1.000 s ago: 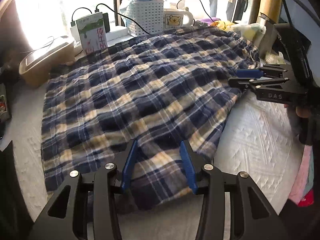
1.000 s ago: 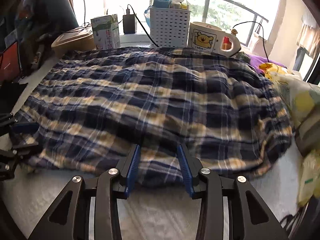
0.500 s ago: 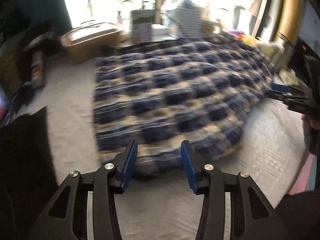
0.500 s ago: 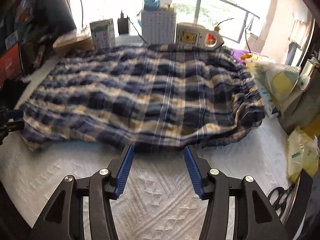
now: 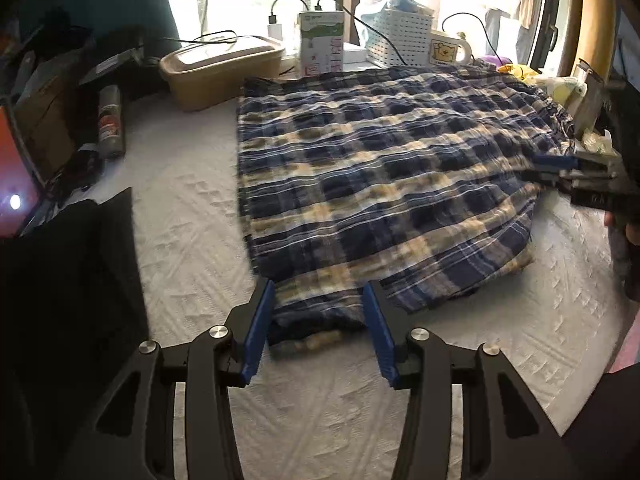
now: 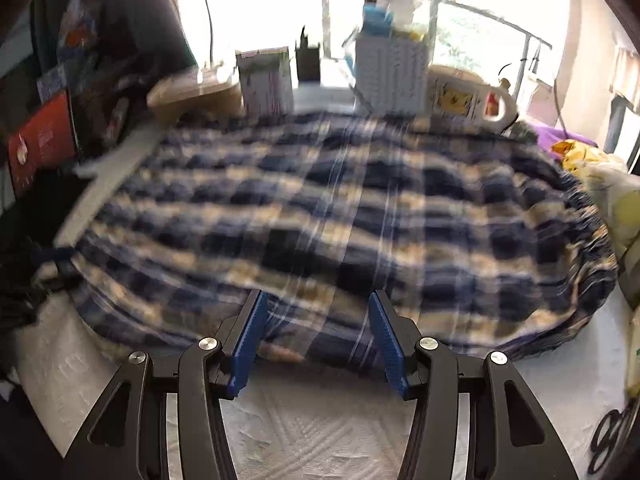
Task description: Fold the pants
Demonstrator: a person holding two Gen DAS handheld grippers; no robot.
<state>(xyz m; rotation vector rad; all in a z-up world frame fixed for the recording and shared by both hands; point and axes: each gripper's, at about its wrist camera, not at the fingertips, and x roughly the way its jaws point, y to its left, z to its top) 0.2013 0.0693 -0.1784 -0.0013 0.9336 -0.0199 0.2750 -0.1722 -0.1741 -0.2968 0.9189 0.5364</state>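
Fingers: ours on both grippers, left gripper (image 5: 318, 326) and right gripper (image 6: 318, 340), spread, pinching nothing.
Pants (image 5: 384, 184): near hem lies between both finger pairs, long axis running left-right.
Nearer: neither hand clearly.

the pants (image 5: 384, 184) are dark blue with tan and white checks. they lie flat and folded over on the white bed cover, a bit wrinkly, with one bunched edge at the right side.
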